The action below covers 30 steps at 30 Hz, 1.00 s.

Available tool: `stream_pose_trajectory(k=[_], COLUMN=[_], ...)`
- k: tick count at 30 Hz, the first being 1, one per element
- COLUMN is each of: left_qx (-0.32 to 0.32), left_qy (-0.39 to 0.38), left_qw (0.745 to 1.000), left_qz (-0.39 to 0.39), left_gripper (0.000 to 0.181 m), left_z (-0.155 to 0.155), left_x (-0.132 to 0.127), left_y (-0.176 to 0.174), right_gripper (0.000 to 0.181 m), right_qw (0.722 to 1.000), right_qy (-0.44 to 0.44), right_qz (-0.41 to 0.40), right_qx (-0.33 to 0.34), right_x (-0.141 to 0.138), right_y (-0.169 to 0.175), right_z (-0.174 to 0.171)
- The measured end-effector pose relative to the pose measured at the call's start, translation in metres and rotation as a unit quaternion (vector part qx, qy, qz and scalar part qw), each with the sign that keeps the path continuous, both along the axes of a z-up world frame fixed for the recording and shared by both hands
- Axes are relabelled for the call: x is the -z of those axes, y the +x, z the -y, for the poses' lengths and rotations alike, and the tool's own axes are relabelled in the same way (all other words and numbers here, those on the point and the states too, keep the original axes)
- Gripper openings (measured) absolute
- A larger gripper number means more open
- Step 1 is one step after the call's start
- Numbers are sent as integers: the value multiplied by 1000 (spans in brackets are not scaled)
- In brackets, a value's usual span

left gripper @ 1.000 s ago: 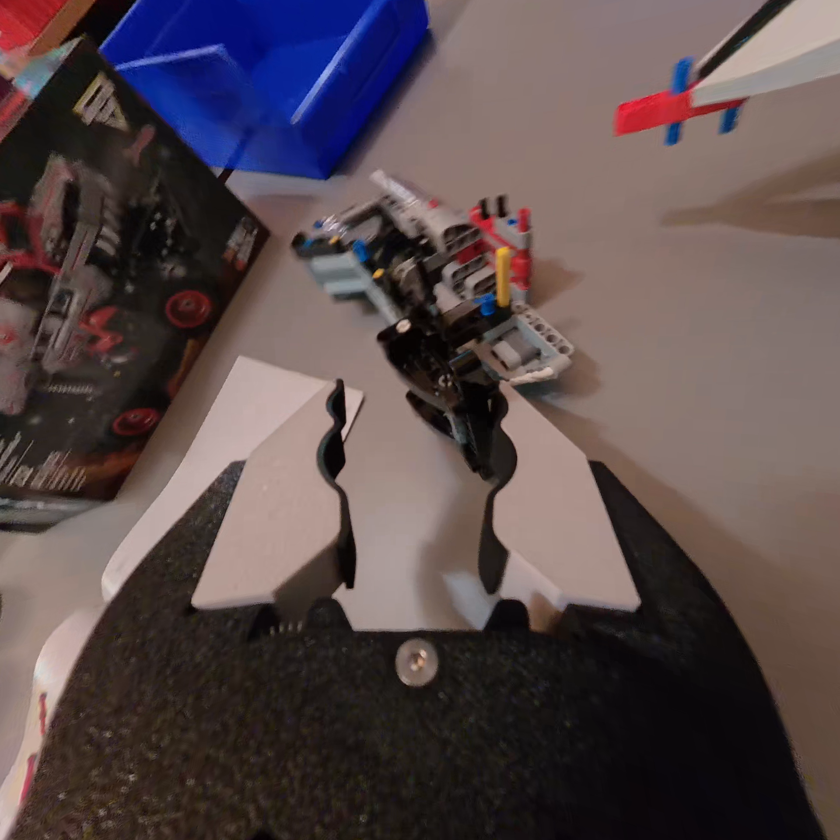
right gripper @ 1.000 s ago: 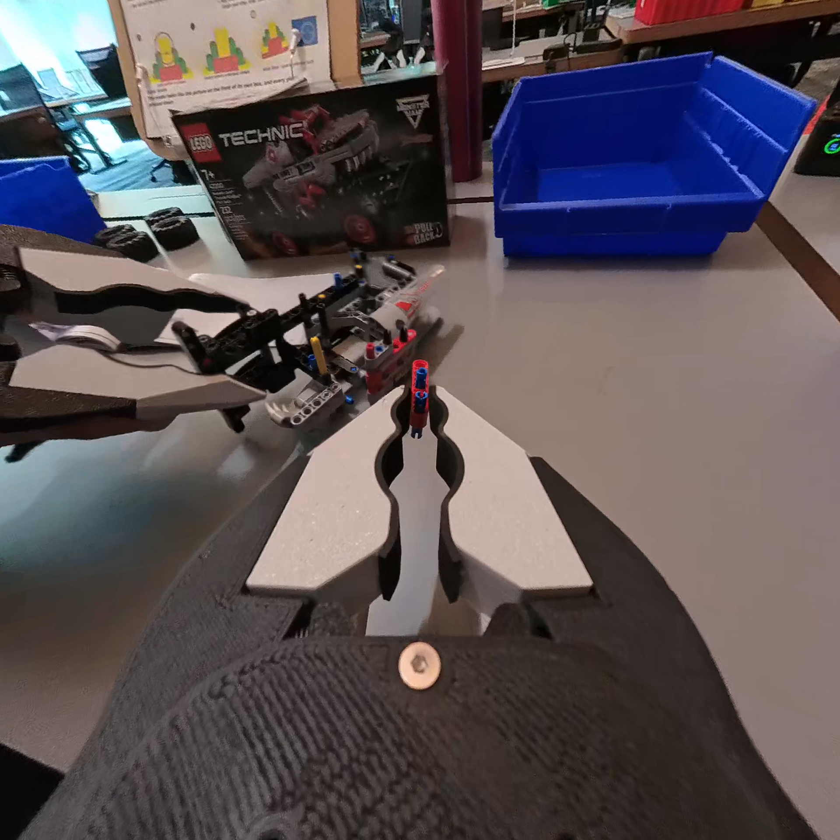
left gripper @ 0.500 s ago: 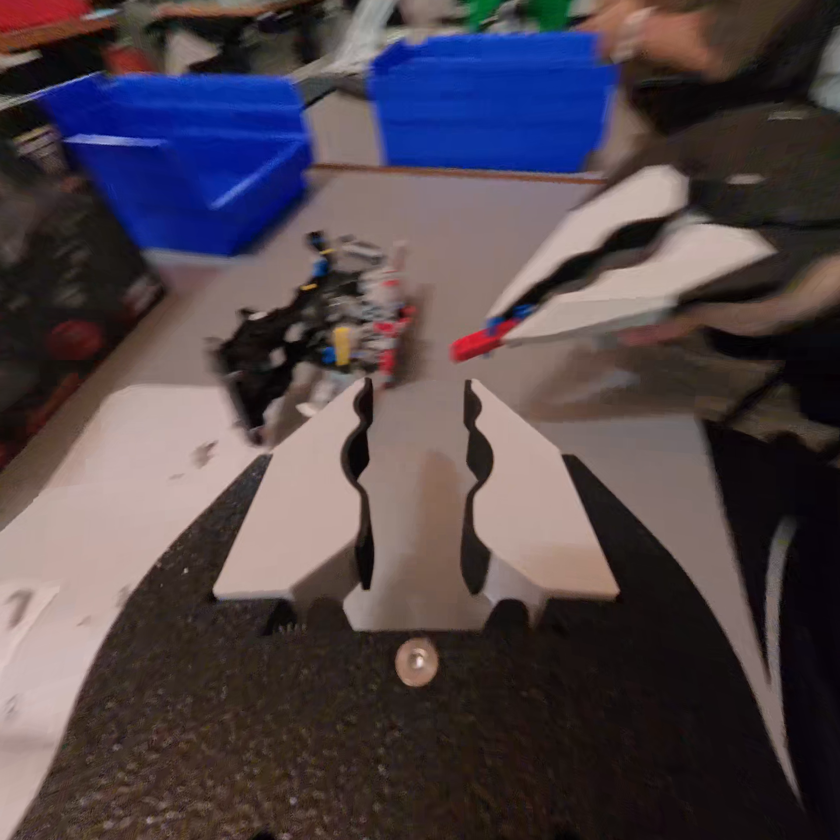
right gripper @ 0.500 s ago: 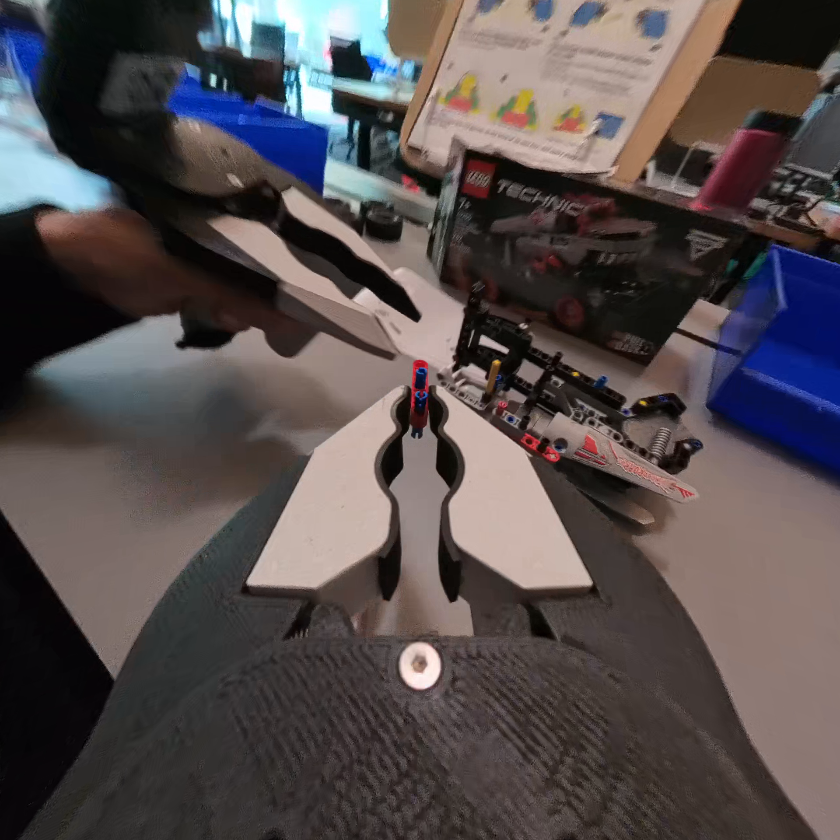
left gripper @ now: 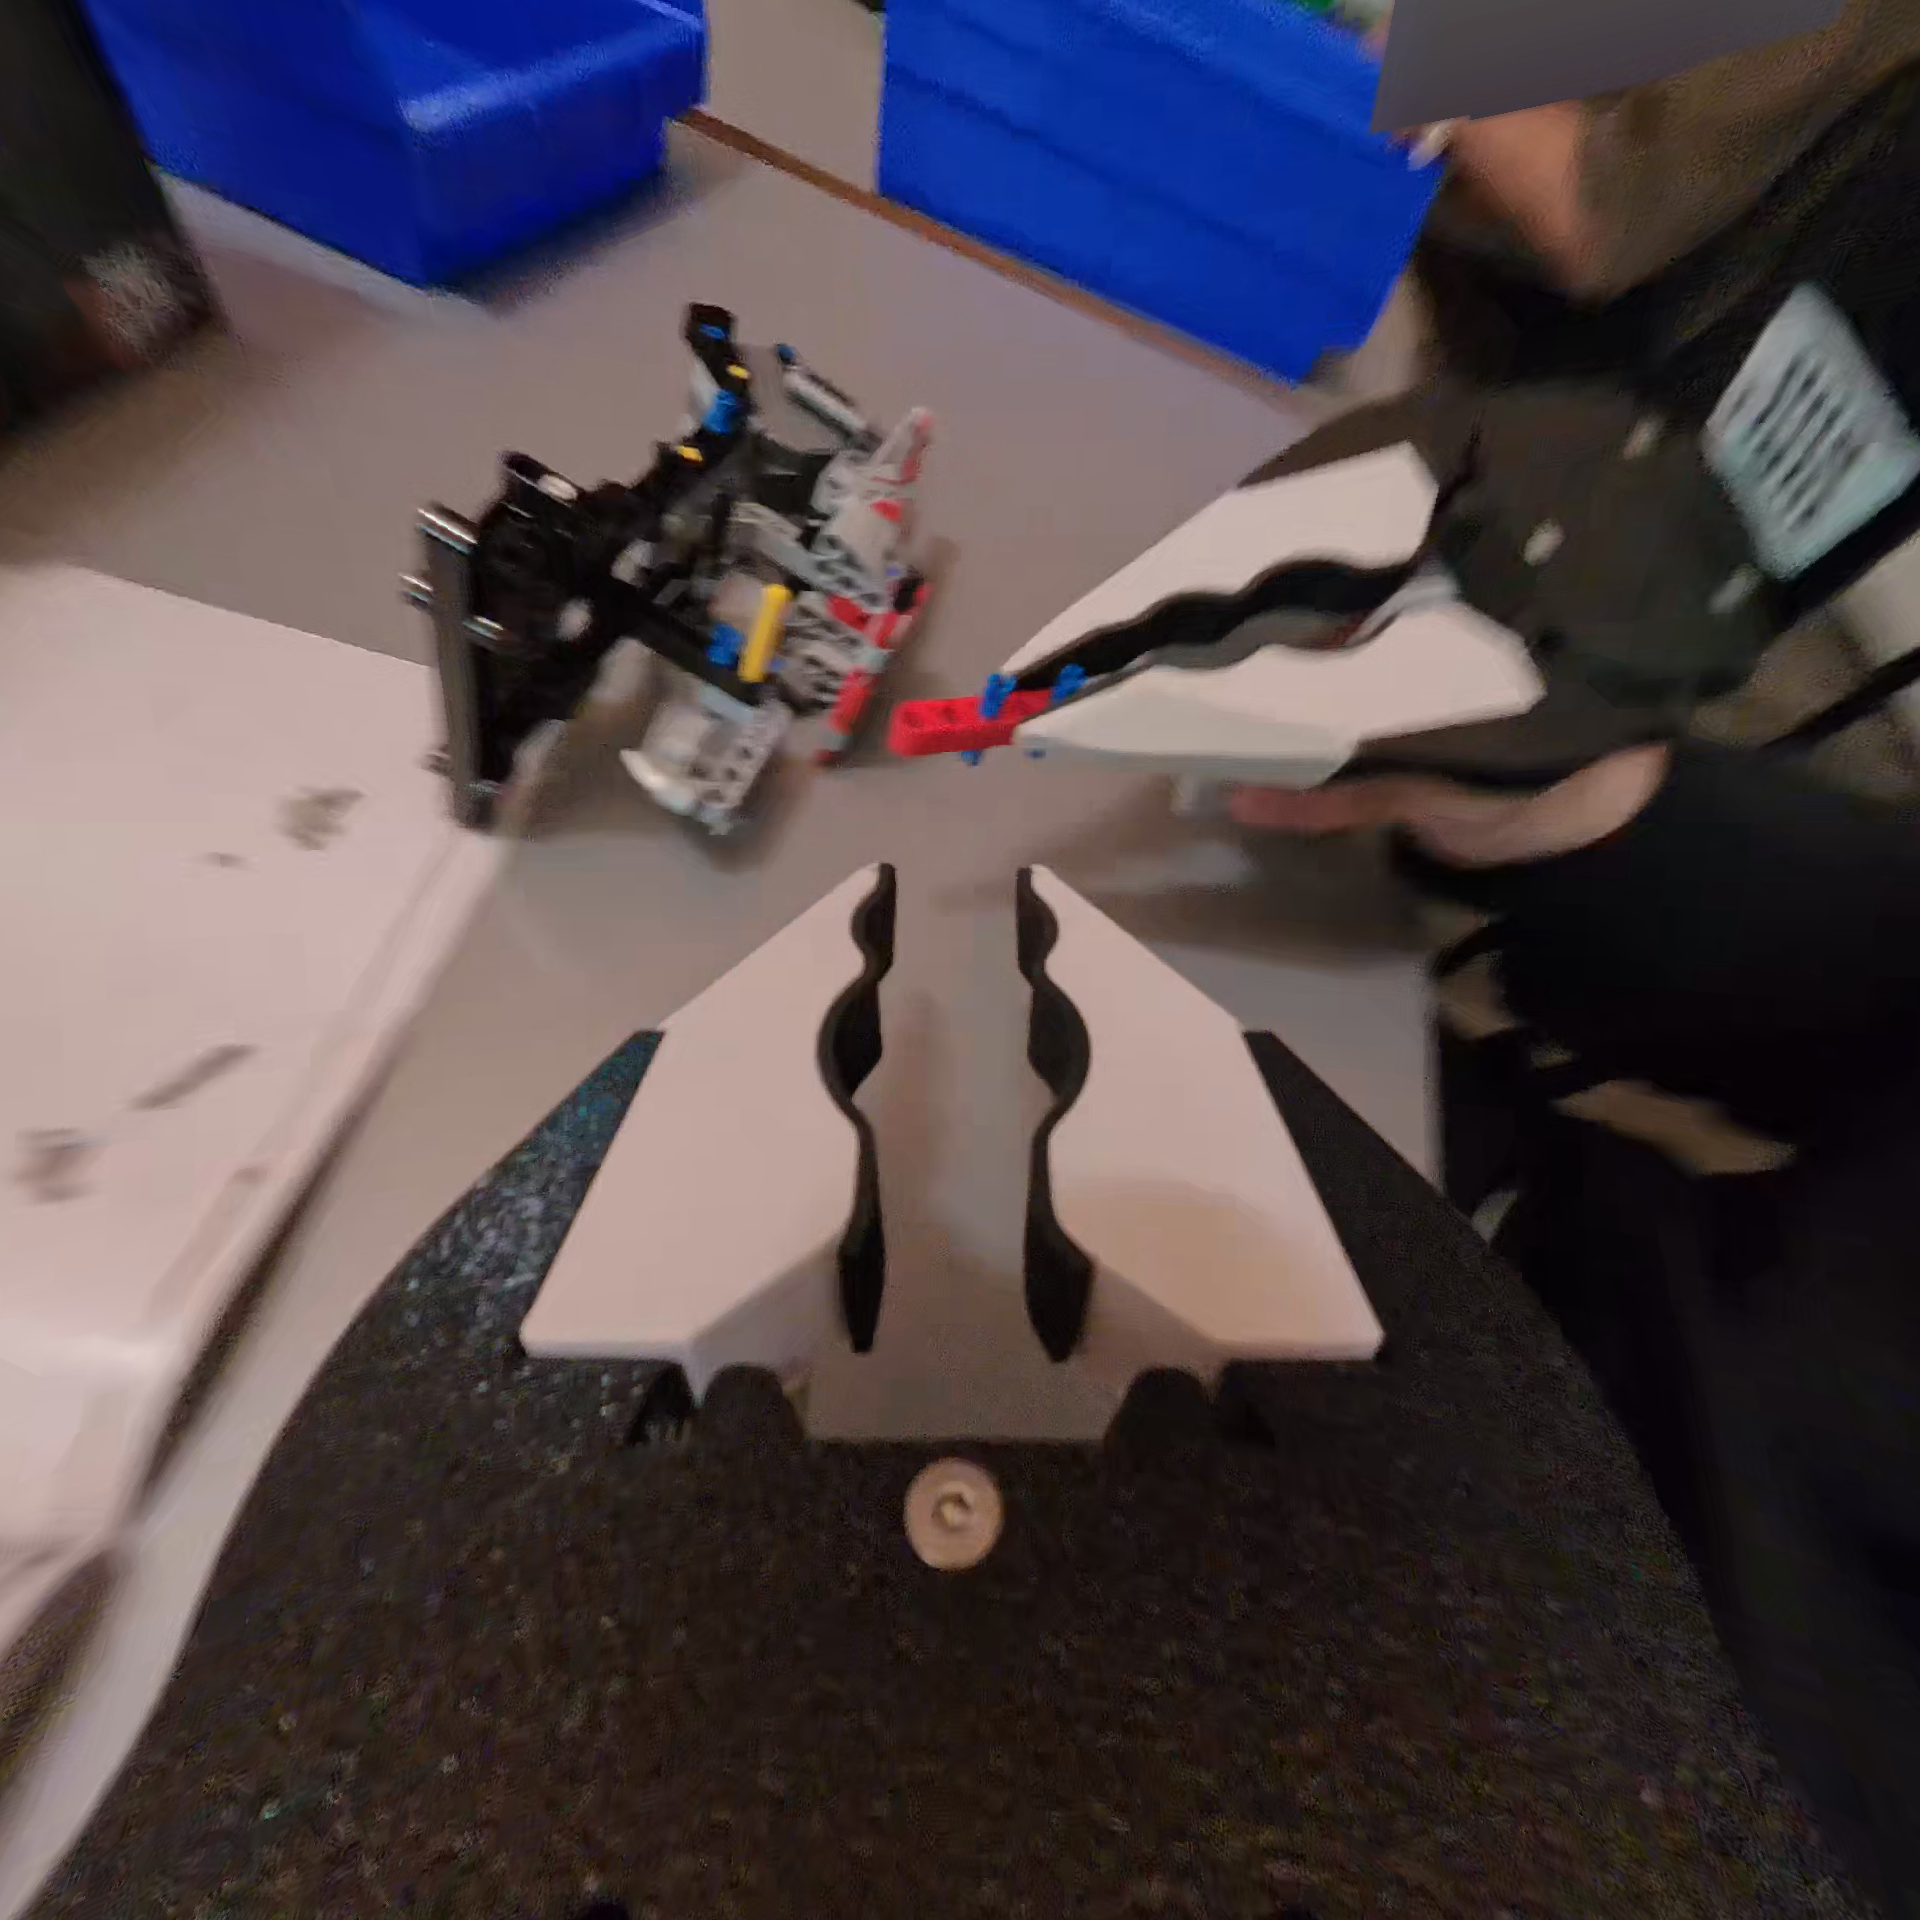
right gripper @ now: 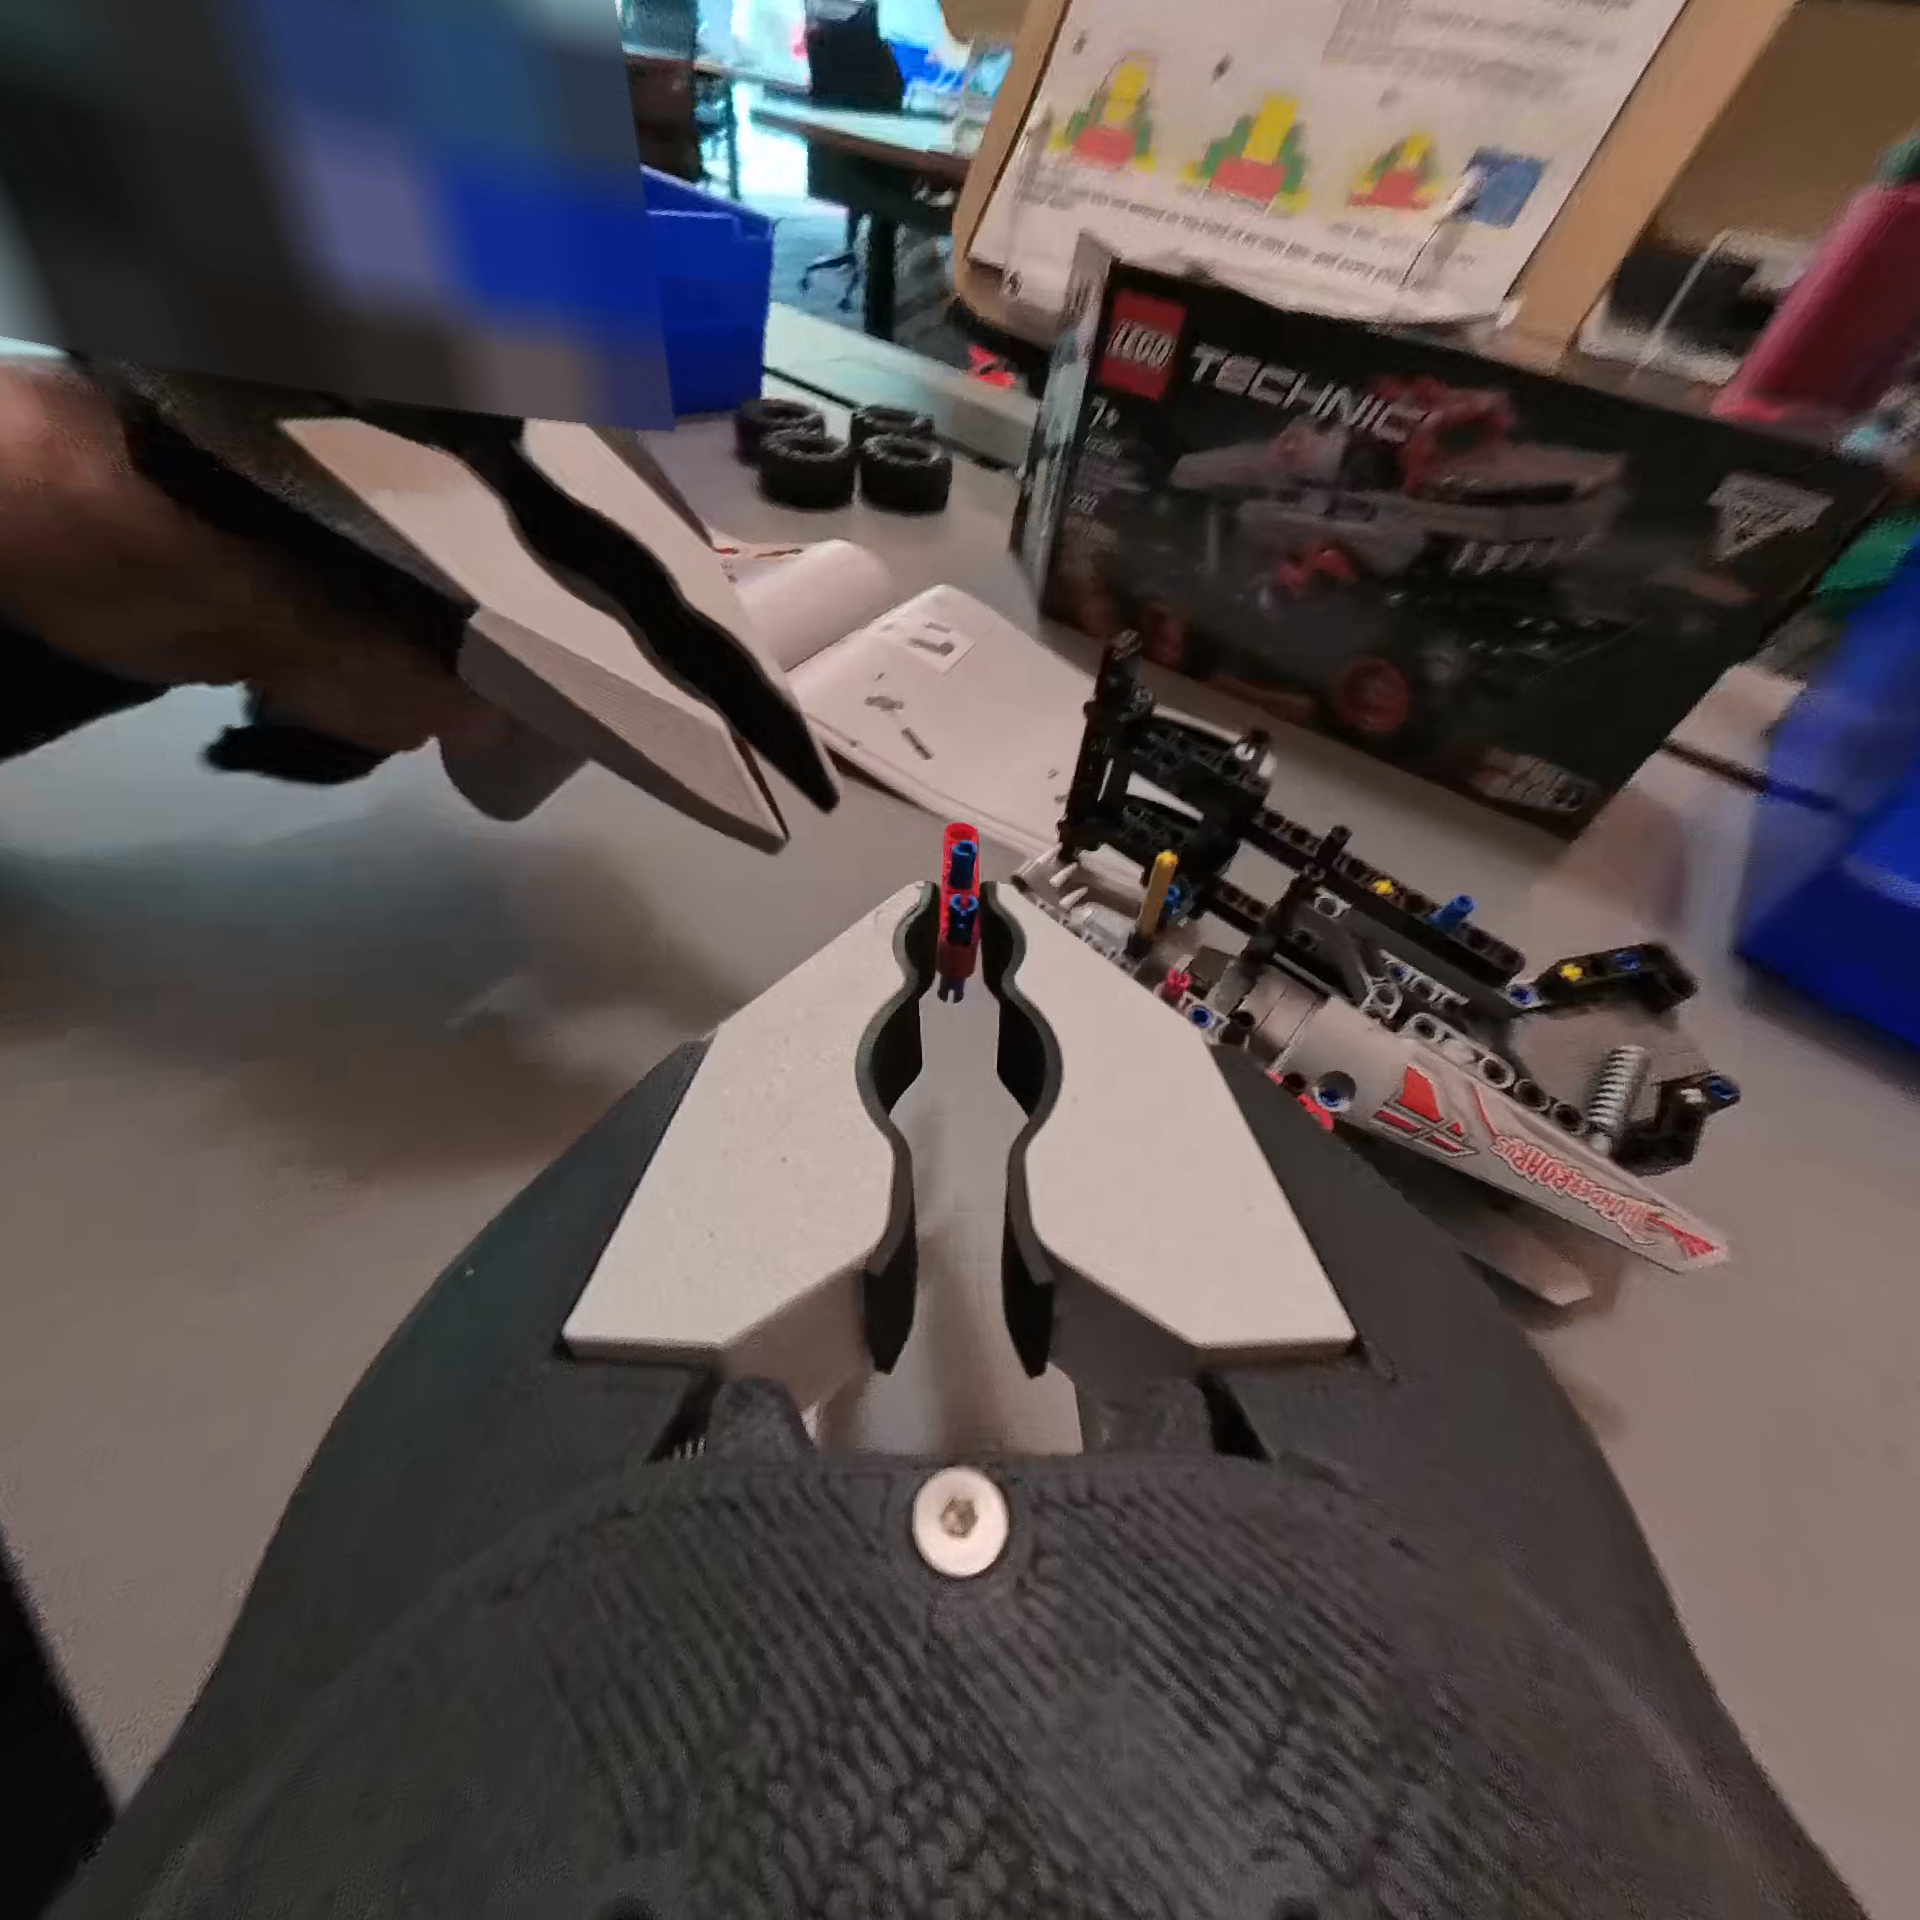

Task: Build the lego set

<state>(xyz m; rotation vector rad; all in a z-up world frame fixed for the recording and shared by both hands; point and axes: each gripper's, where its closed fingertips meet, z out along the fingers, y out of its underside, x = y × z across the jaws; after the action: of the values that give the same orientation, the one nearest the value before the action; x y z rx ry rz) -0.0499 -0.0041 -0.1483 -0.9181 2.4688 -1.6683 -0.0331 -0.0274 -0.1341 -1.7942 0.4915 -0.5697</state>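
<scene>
The partly built lego vehicle [left gripper: 707, 592] lies on the grey table [left gripper: 312, 436], black frame to the left, grey and red parts to the right; it also shows in the right wrist view [right gripper: 1351, 997]. My right gripper [right gripper: 956, 914] is shut on a small red beam with blue pins [right gripper: 958, 899]; in the left wrist view this beam [left gripper: 951, 722] hangs just right of the vehicle. My left gripper [left gripper: 951, 883] is open and empty, held above the table a little short of the vehicle; it also shows in the right wrist view [right gripper: 800, 805].
An open instruction booklet [left gripper: 187, 852] lies left of the vehicle. Two blue bins [left gripper: 416, 114] stand at the back. The set's box [right gripper: 1434, 582] stands behind the vehicle, with several black tyres [right gripper: 847, 468] to its left. A person's hand [left gripper: 1455, 810] holds the right gripper. My two grippers' fingertips are within a few centimetres of each other.
My left gripper let go of the vehicle's black end, pulled back and swung right. My right gripper moved with the red beam close to the vehicle's side.
</scene>
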Motion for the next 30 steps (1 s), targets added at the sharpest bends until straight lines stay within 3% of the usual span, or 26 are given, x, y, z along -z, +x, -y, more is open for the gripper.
stream_pose_trajectory(k=[4,7,10,14,16,17,19,21,22,26,28,30], left_qx=[26,10,4,29,57,58,16,-16,-28,-57,-33,-23], left_qy=[-151,-184,-185,-229,-277,-266,-218,-187,-155,45,81,106], left_qw=[983,972,972,962,945,947,962,974,981,995,994,992], left_qz=[-105,-143,-146,-142,-163,-173,-162,-127,-113,-70,-63,-57], left_gripper=[36,42,35,34,24,19,13,13,14,18,25,22], left_z=[20,27,30,30,31,30,22,12,6,-10,4,21], left_x=[-19,-21,-21,-32,-39,-31,-13,-8,-2,40,45,50], left_y=[-13,-13,-11,-15,-19,-18,-5,2,4,3,-7,-11], right_gripper=[6,5,8,7,4,17,4,33,36,32,31,30], right_qw=[983,948,926,936,952,960,969,971,970,986,990,988], right_qy=[-85,-176,-223,-181,-126,-103,-122,-154,-167,-152,-140,-146], right_qz=[146,247,292,290,277,261,212,185,172,65,-12,-35], right_qx=[71,94,91,90,30,-15,-24,-14,-26,-25,-28,-27], right_x=[-9,-11,-6,-11,-15,-14,2,14,17,17,26,34], right_y=[0,-5,-11,-13,-26,-35,-28,-18,-19,-11,-7,-1], right_z=[2,-2,-10,-13,-23,-29,-24,-10,-3,33,42,44])
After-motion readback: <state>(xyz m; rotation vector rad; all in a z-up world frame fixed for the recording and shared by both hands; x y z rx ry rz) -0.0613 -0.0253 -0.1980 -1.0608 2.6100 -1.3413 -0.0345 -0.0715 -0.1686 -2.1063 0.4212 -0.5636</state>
